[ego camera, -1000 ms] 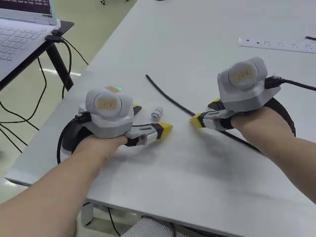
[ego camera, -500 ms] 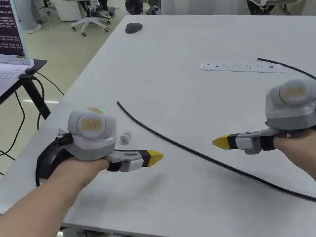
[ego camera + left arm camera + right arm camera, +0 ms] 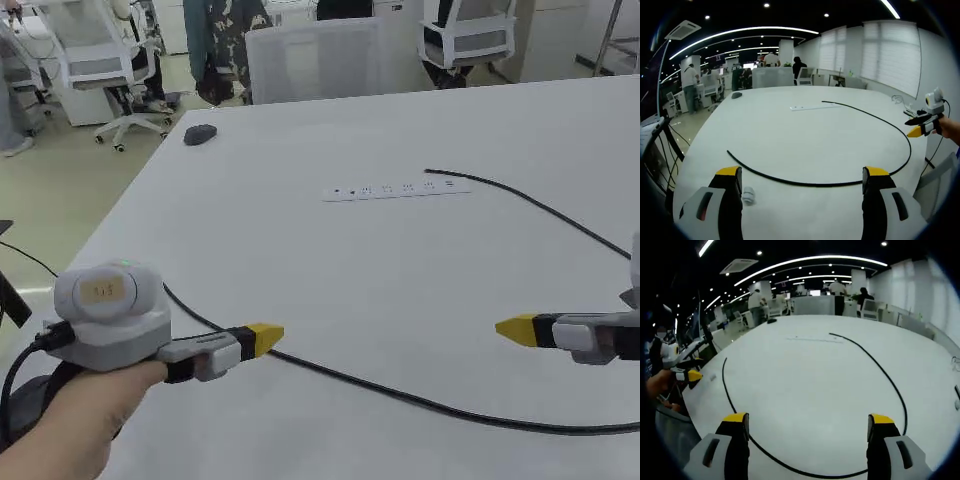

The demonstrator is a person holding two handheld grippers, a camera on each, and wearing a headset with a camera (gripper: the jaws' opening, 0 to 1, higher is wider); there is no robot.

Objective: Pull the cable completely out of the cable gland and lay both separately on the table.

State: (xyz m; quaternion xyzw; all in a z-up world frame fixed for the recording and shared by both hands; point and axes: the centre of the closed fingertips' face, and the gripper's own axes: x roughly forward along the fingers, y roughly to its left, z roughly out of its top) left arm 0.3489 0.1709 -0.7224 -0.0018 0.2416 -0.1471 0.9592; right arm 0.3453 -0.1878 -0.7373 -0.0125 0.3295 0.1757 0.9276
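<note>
A long black cable (image 3: 330, 373) lies loose on the white table (image 3: 300, 250), curving in a wide arc (image 3: 840, 181) (image 3: 890, 382). The small white cable gland (image 3: 748, 195) lies apart from it, just in front of the left jaw of my left gripper (image 3: 802, 175). That gripper (image 3: 262, 338) hovers at the near left with its jaws wide open and nothing between them. My right gripper (image 3: 518, 330) (image 3: 808, 419) is held at the near right, above the cable's loop, also open and holding nothing. Each gripper appears small in the other's view: the right gripper (image 3: 920, 131), the left gripper (image 3: 687, 375).
A white power strip (image 3: 395, 189) lies mid-table near the cable's far end. A dark mouse (image 3: 200, 134) sits at the far left corner. Office chairs (image 3: 455, 35) stand beyond the far edge. The table's left edge is close to my left hand.
The head camera has tilted up toward the far side of the table. My right gripper has left the cable and moved right. The two grippers are now far apart.
</note>
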